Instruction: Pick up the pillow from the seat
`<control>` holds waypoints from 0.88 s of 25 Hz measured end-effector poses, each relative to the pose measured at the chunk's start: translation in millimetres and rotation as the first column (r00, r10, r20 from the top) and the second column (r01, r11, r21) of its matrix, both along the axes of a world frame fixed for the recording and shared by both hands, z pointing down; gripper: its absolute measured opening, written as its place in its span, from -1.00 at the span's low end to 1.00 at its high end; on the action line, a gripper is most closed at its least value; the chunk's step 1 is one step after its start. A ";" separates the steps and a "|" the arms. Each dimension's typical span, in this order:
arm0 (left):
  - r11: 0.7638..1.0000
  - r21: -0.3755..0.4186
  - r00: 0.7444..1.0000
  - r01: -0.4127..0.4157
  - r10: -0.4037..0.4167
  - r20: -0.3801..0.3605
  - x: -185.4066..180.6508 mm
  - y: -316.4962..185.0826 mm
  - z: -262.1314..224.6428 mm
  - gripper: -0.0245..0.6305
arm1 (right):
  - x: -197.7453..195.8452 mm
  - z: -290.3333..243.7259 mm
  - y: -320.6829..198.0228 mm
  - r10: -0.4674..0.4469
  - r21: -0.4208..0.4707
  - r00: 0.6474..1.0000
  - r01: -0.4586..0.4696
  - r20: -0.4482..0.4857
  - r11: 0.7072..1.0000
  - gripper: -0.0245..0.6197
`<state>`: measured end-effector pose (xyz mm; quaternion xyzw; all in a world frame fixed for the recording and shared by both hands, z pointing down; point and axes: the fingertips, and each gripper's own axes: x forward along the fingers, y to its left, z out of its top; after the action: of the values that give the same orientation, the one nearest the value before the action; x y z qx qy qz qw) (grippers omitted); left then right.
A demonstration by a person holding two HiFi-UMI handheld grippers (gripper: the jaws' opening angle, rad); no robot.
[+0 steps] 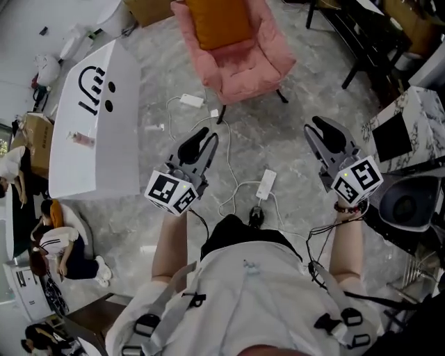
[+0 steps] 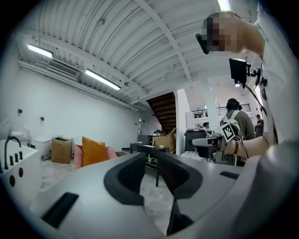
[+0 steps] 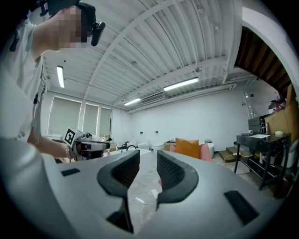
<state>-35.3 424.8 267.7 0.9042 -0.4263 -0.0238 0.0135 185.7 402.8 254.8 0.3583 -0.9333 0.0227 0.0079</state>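
Orange square fabric pillow (image 1: 217, 21) resting on the seat of the pink upholstered armchair (image 1: 243, 66), propped against its backrest, at the far side of the scene and slightly left of centre. The armchair stands on black legs on the grey marble-patterned floor (image 1: 292, 118), well apart from the person. A white power strip (image 1: 266, 183) and loose white cables (image 1: 229, 198) lie on the floor between the armchair and the person. A white block-shaped counter with a black face drawing (image 1: 94, 118) stands to the left of the armchair; a black-framed table (image 1: 361, 35) stands at the far right, and a marble-patterned box with a dark panel (image 1: 410, 125) sits nearer on the right.

The left gripper (image 1: 204, 139) is held near, pointing level toward the armchair; the left gripper view shows its two black-padded jaws parted by a narrow gap, with only floor visible between them, so it is released and empty. The right gripper (image 1: 328, 132) is held near on the right, well apart from the left one, also level; the right gripper view shows its jaws slightly parted, with nothing gripped. Neither gripper touches the pillow, which appears small and distant beyond the jaws in both gripper views
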 end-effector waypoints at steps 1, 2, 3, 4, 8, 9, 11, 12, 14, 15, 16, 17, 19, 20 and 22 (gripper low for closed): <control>1.000 -0.007 1.000 0.006 -0.006 0.008 1.1 -7.6 -0.1 -0.63 | 1.9 -2.8 -10.4 -0.007 0.004 1.000 0.007 0.001 1.000 -0.54; 1.000 -0.014 1.000 0.012 -0.012 0.014 1.7 -14.4 -0.3 -0.63 | 4.4 -4.9 -20.3 -0.012 0.005 1.000 0.012 0.003 1.000 -0.54; 1.000 -0.016 1.000 0.016 -0.016 0.019 2.3 -21.8 -1.2 -0.63 | 7.5 -7.0 -30.4 -0.014 0.006 1.000 0.014 0.009 1.000 -0.54; 1.000 -0.016 0.999 0.022 -0.021 0.026 3.0 -29.6 -3.0 -0.63 | 10.6 -8.9 -40.2 -0.015 0.007 1.000 0.015 0.017 1.000 -0.54; 0.999 -0.010 0.999 0.042 -0.041 0.023 -0.2 -59.6 -8.9 -0.63 | 12.7 -5.4 -68.7 -0.025 0.008 0.999 0.025 0.026 1.000 -0.54; 0.999 -0.005 0.999 0.046 -0.046 0.015 -1.7 -68.7 -9.0 -0.63 | 12.2 -2.6 -76.0 -0.029 0.007 0.999 0.029 0.021 1.000 -0.54; 0.999 0.010 0.999 0.049 -0.049 0.002 -2.3 -90.7 -8.3 -0.63 | 12.8 1.7 -95.0 -0.030 0.006 0.999 0.030 0.014 1.000 -0.54; 0.999 0.016 0.999 0.046 -0.046 -0.001 -1.7 -102.7 -7.7 -0.63 | 12.5 3.3 -106.1 -0.030 0.005 0.999 0.030 0.013 1.000 -0.54; 0.999 0.018 0.999 0.041 -0.042 0.003 -3.3 -129.0 -5.3 -0.63 | 6.7 6.3 -130.9 -0.033 0.004 0.999 0.033 0.006 0.999 -0.54; 0.999 0.019 0.999 0.039 -0.040 0.005 -6.3 -144.3 -3.4 -0.63 | 1.6 8.2 -145.6 -0.038 0.003 0.999 0.038 0.001 0.999 -0.54; 0.999 0.026 0.999 0.036 -0.036 0.006 -9.9 -162.1 -1.2 -0.63 | -3.4 10.1 -163.0 -0.043 0.002 0.999 0.043 -0.004 0.999 -0.54; 0.999 0.033 0.999 0.032 -0.032 0.004 -12.7 -182.9 0.6 -0.63 | -6.8 11.3 -183.7 -0.045 0.001 0.999 0.045 -0.010 0.999 -0.54; 0.999 0.032 1.000 0.026 -0.026 -0.008 -15.6 -230.7 3.9 -0.63 | -9.0 12.6 -232.4 -0.034 -0.003 0.999 0.034 -0.016 0.999 -0.55; 0.999 0.027 1.000 0.024 -0.024 -0.010 -19.0 -255.6 6.1 -0.63 | -11.6 14.0 -258.4 -0.028 -0.008 0.999 0.028 -0.015 1.000 -0.56; 0.999 0.015 1.000 0.029 -0.029 0.000 -33.8 -305.7 8.7 -0.63 | -26.0 18.2 -311.0 -0.030 -0.022 1.000 0.030 -0.006 0.999 -0.59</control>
<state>-69.1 119.1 276.3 0.8979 -0.4394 -0.0273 0.0063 159.7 91.8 273.0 0.3441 -0.9383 0.0318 0.0152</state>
